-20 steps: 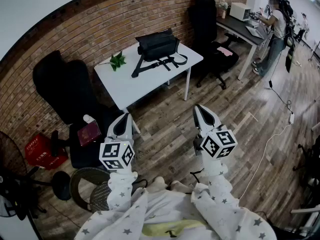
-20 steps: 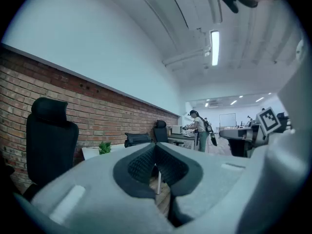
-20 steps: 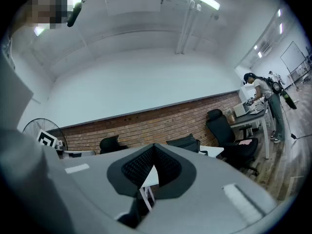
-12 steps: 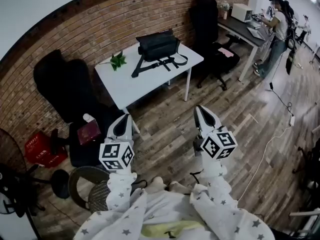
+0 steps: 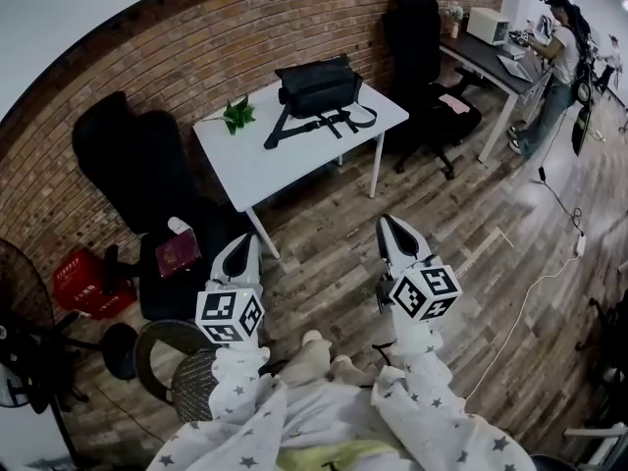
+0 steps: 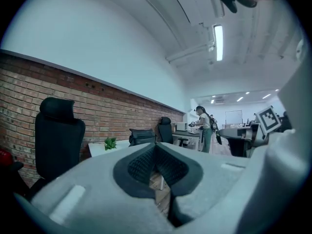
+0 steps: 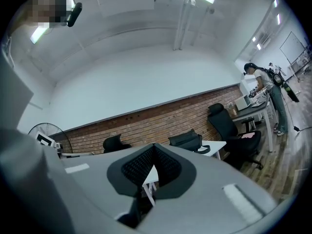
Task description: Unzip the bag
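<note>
A black bag (image 5: pixel 319 85) with loose straps lies on the far part of a white table (image 5: pixel 255 160) by the brick wall; it also shows in the distance as the bag (image 6: pixel 142 136) and the bag (image 7: pixel 186 140). My left gripper (image 5: pixel 242 240) and right gripper (image 5: pixel 391 223) are held level over the wooden floor, well short of the table, and both are shut with nothing between the jaws. In both gripper views the dark pads meet at their tips.
A small green plant (image 5: pixel 238 116) sits at the table's left. Black office chairs stand left (image 5: pixel 137 170) and right (image 5: pixel 424 42) of the table. A red crate (image 5: pixel 83 287) and a fan are at the left. A person (image 5: pixel 561 57) stands at a dark desk at the far right.
The table and bag have shifted slightly right and down in the head view. Both grippers sit a little lower in the picture and stay shut.
</note>
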